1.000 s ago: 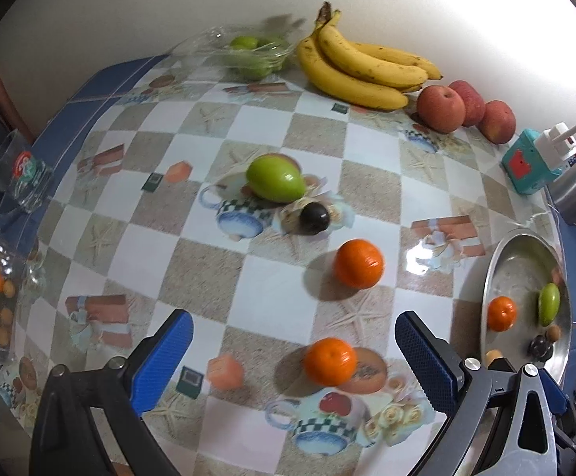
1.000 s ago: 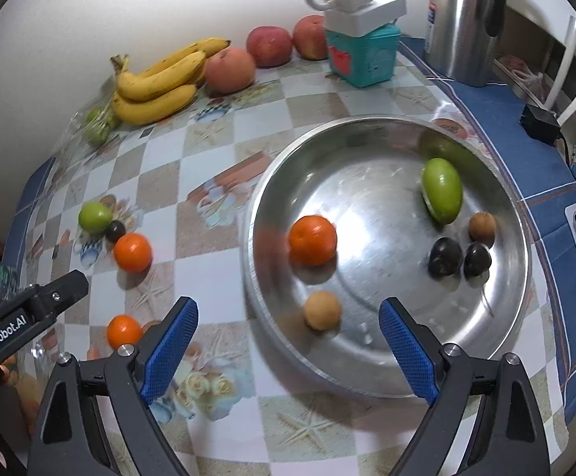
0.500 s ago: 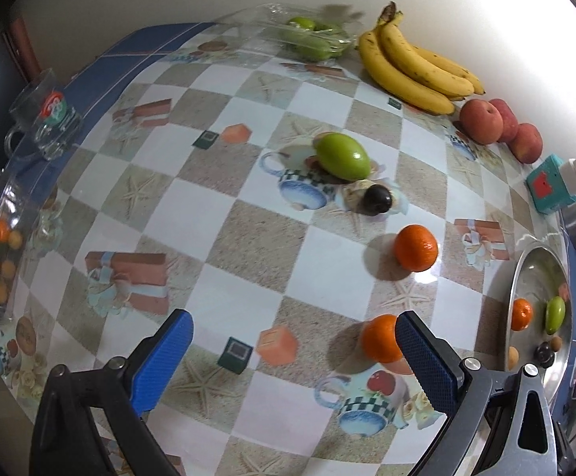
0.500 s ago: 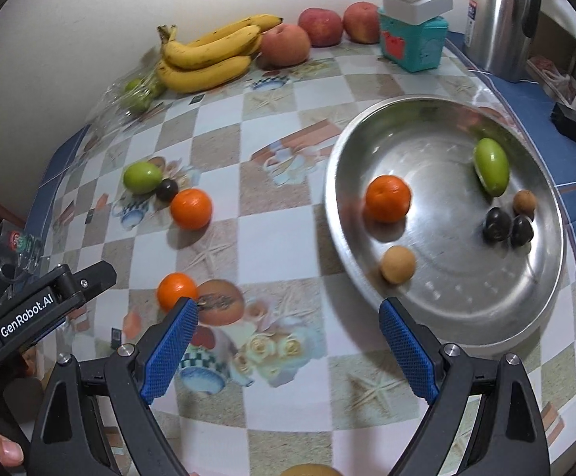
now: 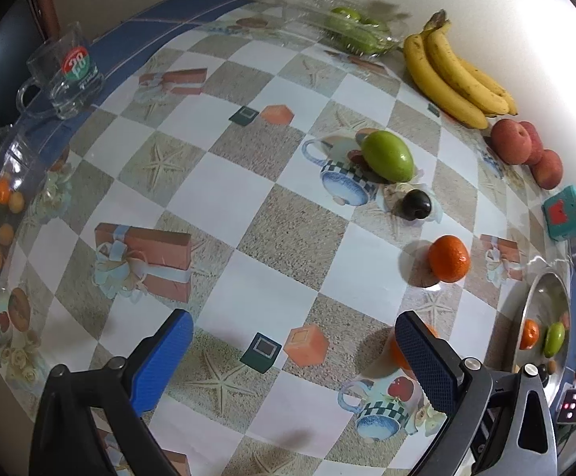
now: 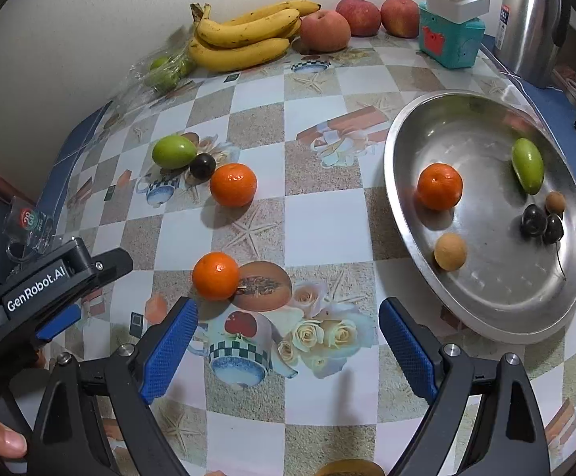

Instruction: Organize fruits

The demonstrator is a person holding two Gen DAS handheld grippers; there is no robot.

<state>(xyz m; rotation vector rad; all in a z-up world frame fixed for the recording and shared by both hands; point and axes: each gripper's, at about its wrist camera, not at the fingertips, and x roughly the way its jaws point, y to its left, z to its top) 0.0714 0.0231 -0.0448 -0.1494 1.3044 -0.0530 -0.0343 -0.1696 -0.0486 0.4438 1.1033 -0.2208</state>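
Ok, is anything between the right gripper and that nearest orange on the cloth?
Nothing visible. The near orange lies just ahead-left of the open right gripper, with only bare tablecloth between. The left gripper sits off to the side.

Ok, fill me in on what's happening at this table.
A person holding a gripper in each hand is sorting fruit into a metal tray. Both the left gripper and the right gripper are open and empty. The tray holds an orange, a green fruit and a few small fruits. On the table lie two oranges, another green fruit and a dark fruit. Bananas and apples sit by the wall.
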